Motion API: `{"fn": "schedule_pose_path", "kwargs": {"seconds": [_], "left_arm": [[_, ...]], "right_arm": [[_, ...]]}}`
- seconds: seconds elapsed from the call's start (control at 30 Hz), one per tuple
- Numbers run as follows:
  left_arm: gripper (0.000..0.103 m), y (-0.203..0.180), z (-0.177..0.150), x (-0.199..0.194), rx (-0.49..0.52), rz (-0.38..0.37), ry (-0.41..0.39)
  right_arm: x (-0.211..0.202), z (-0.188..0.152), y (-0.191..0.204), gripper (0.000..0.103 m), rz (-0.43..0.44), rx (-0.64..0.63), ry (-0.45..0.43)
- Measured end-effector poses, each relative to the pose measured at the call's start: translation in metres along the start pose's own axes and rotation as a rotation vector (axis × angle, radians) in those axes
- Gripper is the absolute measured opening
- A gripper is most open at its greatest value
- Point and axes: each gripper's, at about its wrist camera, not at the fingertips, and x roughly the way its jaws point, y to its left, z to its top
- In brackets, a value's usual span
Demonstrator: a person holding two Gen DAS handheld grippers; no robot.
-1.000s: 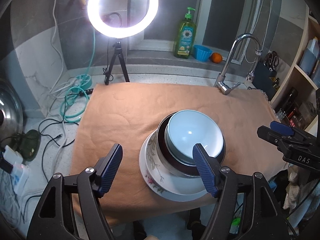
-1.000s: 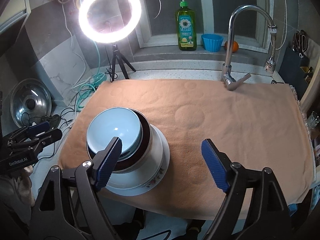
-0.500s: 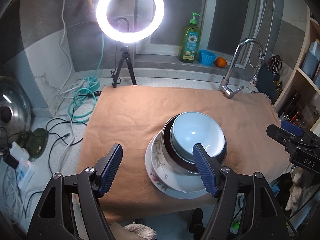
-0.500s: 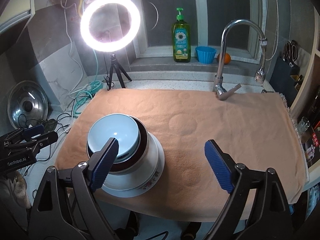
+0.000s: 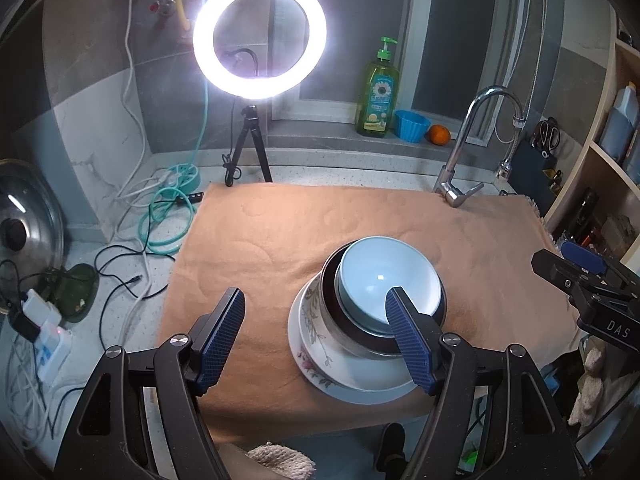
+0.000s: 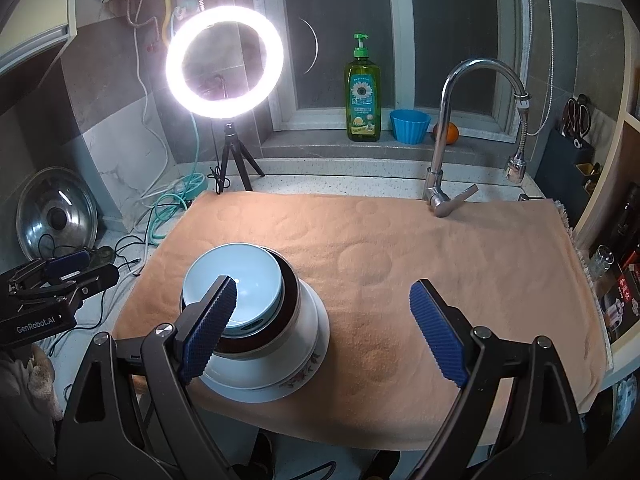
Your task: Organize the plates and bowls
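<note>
Now the blue bowl (image 5: 386, 280) sits inside the dark bowl (image 5: 332, 300) on the flowered plate (image 5: 316, 356), near the tabletop's front edge. Both grippers (left gripper (image 5: 316, 336), right gripper (image 6: 324, 328)) have backed away, fingers spread, holding nothing. Right fingers just opened wider, so stacking looks done.

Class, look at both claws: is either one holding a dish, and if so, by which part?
Nothing is held. The left claw and right claw both stand open, clear of the stacked bowls.

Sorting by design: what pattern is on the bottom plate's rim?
Pink flowers on white, on the plate; clearest in the left wrist view.
</note>
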Motion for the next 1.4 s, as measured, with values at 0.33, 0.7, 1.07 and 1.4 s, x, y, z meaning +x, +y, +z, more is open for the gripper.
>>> {"fn": "schedule_pose_path", "kwargs": {"seconds": [0.33, 0.7, 1.07, 1.4], "left_arm": [[0.073, -0.0009, -0.0009, -0.0012, 0.002, 0.0, 0.0], [0.073, -0.001, -0.0005, -0.006, 0.007, 0.002, -0.012], [0.073, -0.0008, -0.0005, -0.0069, 0.006, 0.005, -0.012], [0.073, -0.0014, -0.0017, -0.0072, 0.009, 0.006, -0.014]], "right_arm": [[-0.0011, -0.003, 0.0004, 0.091, 0.0, 0.001, 0.006], [-0.0019, -0.005, 0.0017, 0.091, -0.001, -0.001, -0.004], [-0.0041, -0.0066, 0.0037, 0.091, 0.0, -0.001, -0.003], [-0.004, -0.0065, 0.0038, 0.091, -0.001, 0.0, -0.003]]}}
